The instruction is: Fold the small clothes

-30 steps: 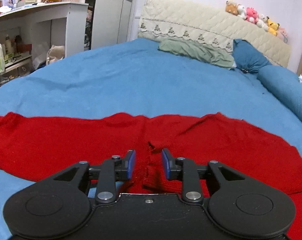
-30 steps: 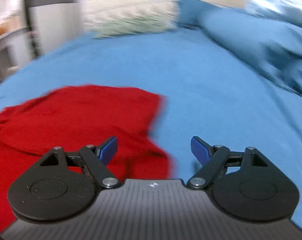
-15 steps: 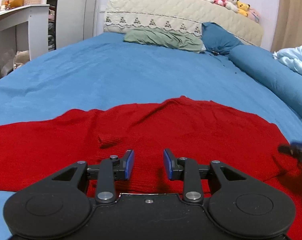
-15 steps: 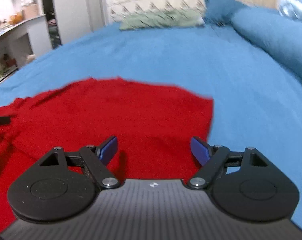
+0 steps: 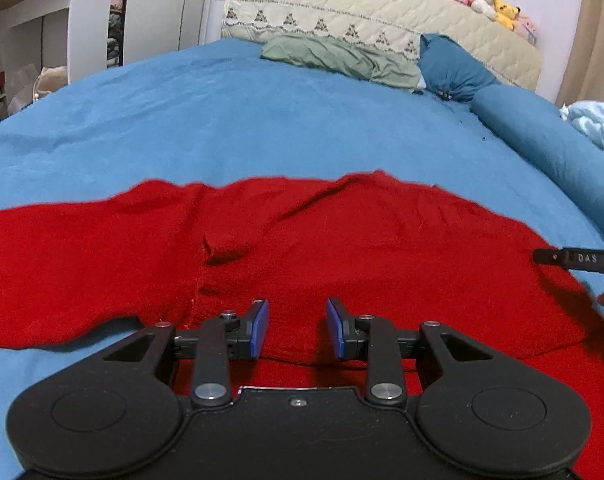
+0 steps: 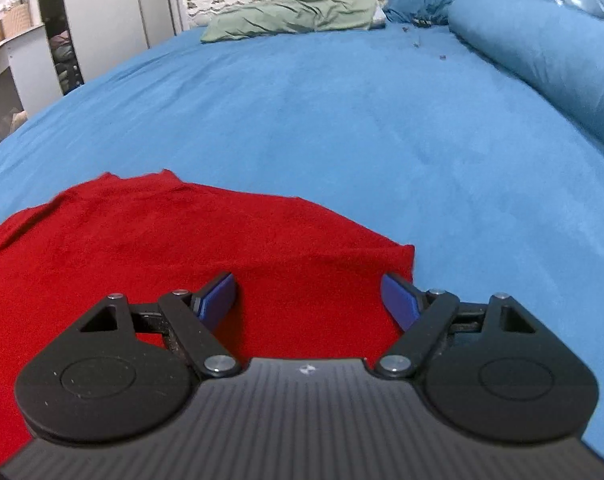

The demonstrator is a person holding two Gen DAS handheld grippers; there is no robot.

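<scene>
A red knitted garment (image 5: pixel 342 248) lay spread flat across the blue bedsheet (image 5: pixel 222 120) (one small fold puckered near its middle). The left gripper (image 5: pixel 297 328) hovered over its near edge, blue-padded fingers narrowly parted, gripping nothing. The right gripper (image 6: pixel 309 300) hung above the garment's right corner, fingers spread wide and empty.
</scene>
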